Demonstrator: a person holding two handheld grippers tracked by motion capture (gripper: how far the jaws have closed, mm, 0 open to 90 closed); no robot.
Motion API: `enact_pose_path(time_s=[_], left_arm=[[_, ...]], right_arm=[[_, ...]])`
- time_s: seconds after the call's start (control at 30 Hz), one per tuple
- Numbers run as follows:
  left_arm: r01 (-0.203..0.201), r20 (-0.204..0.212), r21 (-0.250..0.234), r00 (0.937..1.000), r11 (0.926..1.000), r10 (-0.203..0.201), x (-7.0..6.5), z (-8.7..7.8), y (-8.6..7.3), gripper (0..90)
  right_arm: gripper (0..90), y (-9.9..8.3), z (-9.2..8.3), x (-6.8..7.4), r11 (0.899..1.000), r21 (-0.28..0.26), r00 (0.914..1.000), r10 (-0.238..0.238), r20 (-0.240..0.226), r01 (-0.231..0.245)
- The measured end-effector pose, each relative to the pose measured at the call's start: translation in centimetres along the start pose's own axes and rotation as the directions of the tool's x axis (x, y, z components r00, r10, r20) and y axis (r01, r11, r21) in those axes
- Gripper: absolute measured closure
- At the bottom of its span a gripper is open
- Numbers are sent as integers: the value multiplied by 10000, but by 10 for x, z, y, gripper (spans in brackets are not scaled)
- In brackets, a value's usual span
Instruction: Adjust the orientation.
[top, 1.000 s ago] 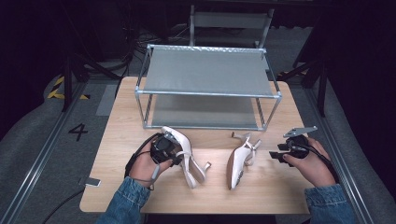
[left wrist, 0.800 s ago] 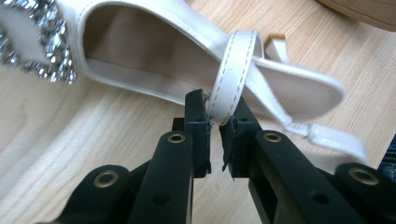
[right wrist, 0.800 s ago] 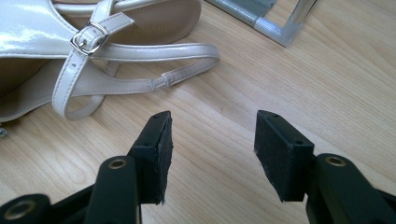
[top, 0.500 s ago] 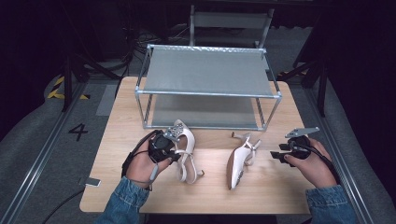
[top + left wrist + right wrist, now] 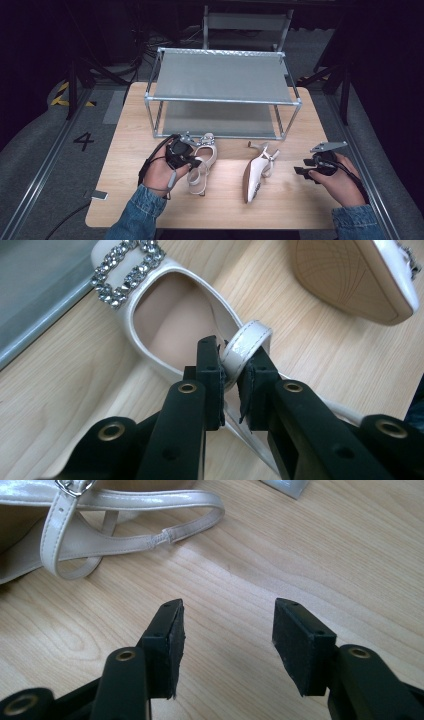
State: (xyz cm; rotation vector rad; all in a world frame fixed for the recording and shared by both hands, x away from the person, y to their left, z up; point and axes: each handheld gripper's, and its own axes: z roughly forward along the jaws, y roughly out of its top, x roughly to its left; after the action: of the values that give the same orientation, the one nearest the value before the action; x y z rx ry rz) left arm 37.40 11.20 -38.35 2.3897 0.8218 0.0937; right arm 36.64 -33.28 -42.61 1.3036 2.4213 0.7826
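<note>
Two cream slingback shoes lie on the wooden table. The left shoe has a rhinestone buckle at its toe, which points toward the rack. My left gripper is shut on that shoe's rim and strap. The right shoe lies on its side, sole showing. My right gripper rests open over bare wood to the right of that shoe, whose straps lie just ahead of the jaws.
A two-shelf metal shoe rack with grey shelves stands at the back of the table. A chair sits behind it. A small flat object lies at the table's left front edge.
My left gripper has swung the left shoe round, so its buckled toe now points toward the rack and the shoe lies closer to it. The right hand has stayed put.
</note>
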Motion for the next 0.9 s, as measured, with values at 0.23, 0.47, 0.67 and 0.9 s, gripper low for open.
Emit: enact_pose_path(time_s=[0.23, 0.47, 0.67, 0.9], left_arm=[[-19, -13, -113, 10000, 9999, 19, -2, 9, 6, 803], [147, -147, -313, 9998, 9994, -152, -6, 10, 9, 700], [487, -41, -1054, 9988, 9932, -494, -8, 1, 11, 568], [699, 1178, -489, 9910, 9964, -637, -18, 13, 22, 640]], right_arm=[[475, -5, -3, -1, 9999, -110, 9999, 68, 108, -66], [473, -5, -4, -1, 9997, -202, 9998, 123, 135, -120], [470, -5, -4, -1, 9998, -199, 9999, 62, 155, -59], [461, -11, -5, 0, 9997, -157, 9997, 192, 163, -190]])
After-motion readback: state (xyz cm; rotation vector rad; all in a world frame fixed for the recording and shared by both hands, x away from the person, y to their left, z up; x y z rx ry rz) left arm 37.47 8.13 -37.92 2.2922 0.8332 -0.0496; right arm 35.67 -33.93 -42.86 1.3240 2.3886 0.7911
